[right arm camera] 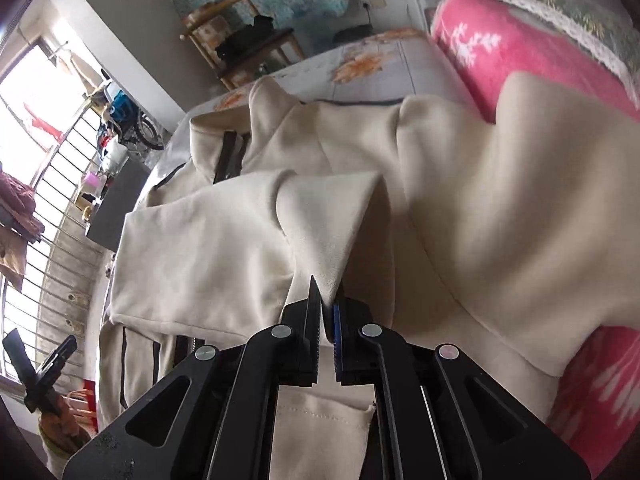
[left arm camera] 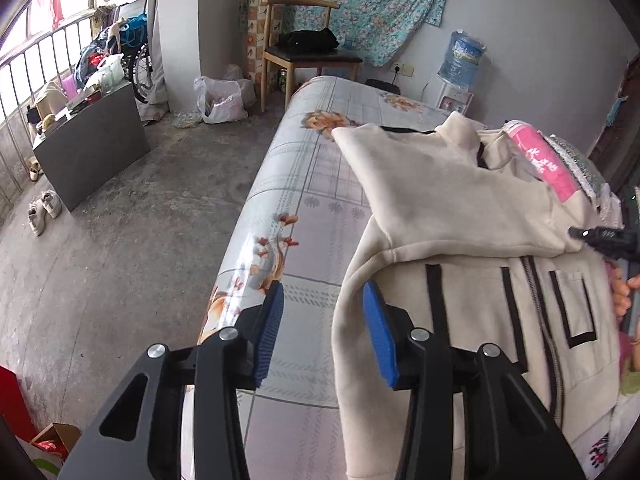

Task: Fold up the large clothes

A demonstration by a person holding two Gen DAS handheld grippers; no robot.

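Blue-padded left tongs (left arm camera: pixel 323 330) hung spread and empty over the hem of the cream jacket (left arm camera: pixel 460 208), which lay on the patterned bed (left arm camera: pixel 304 208). Right tongs (right arm camera: pixel 327 312) pinched its folded sleeve (right arm camera: pixel 332 220). Thick, soft fleece probably flops; seams and cuffs looked best to grip.

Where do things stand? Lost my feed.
Left gripper open, nothing between pads, at jacket edge. Right gripper pinching cream sleeve fold. Pink blanket crowds far side.
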